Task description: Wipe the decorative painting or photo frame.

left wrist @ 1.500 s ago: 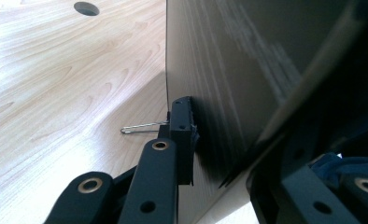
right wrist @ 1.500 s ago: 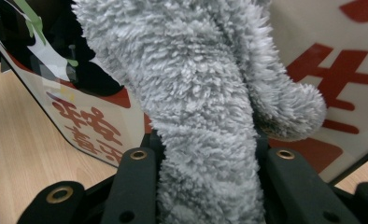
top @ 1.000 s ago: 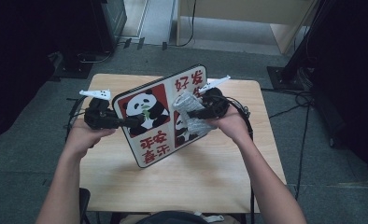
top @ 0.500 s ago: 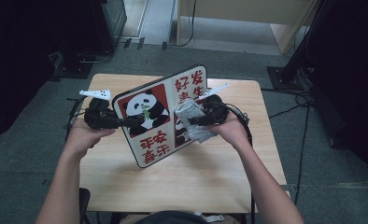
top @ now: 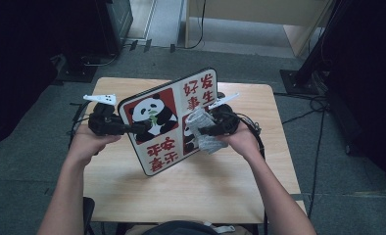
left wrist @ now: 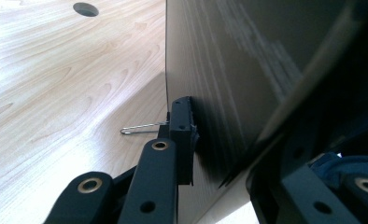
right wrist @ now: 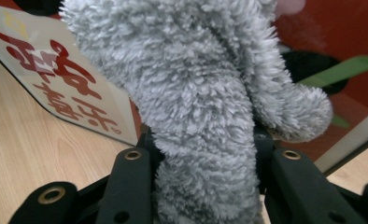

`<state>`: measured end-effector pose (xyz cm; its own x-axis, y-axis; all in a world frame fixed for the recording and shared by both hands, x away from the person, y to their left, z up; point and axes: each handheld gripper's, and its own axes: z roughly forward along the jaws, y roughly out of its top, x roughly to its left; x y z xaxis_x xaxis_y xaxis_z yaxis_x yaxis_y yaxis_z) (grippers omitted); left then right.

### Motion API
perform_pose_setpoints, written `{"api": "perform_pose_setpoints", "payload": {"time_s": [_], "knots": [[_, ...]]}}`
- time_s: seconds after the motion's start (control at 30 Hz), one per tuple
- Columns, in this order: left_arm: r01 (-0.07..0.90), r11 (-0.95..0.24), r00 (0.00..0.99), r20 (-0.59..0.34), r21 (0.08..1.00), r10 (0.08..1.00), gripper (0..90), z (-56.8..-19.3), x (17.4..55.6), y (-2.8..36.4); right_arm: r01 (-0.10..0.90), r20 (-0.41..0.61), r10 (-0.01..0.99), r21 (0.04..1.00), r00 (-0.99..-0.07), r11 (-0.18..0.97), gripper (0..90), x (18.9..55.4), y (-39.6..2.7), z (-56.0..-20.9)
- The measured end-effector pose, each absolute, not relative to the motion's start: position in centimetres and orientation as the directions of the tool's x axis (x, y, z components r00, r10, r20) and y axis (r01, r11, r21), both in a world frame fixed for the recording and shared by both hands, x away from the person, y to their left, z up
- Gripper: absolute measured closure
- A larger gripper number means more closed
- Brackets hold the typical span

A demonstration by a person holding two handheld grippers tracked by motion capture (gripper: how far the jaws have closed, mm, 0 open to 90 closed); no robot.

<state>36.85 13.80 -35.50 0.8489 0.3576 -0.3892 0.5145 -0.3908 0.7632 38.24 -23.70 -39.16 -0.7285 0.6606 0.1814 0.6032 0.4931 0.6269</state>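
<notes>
The left gripper [top: 141, 128] pinches the left edge of the panda board [top: 174, 120], which stands tilted on the wooden table [top: 191, 191]. The right gripper [top: 204, 131], its jaws just closing, clamps a fluffy grey cloth [right wrist: 196, 107] against the board's glossy printed face. The board is flat, rigid and round-cornered. Bare tabletop lies in front. The cloth hides the right pads.

Both forearms are bare, no sleeves in sight. Each hand carries a black two-jaw gripper, left [top: 141, 128] and right [top: 204, 131], with flat black link arms, brass-ringed pivot holes, a white three-cornered plate on top and black cables trailing behind.
</notes>
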Motion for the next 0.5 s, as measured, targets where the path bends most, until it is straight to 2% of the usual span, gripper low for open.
{"api": "perform_pose_setpoints", "payload": {"time_s": [0.5], "knots": [[0.512,-0.392,0.851,-0.387,0.764,0.356,77.2,-35.5,36.8,13.8,0.625,0.204,0.661,0.602,-0.722,0.496,64.5,37.8,-23.8,-41.3]]}}
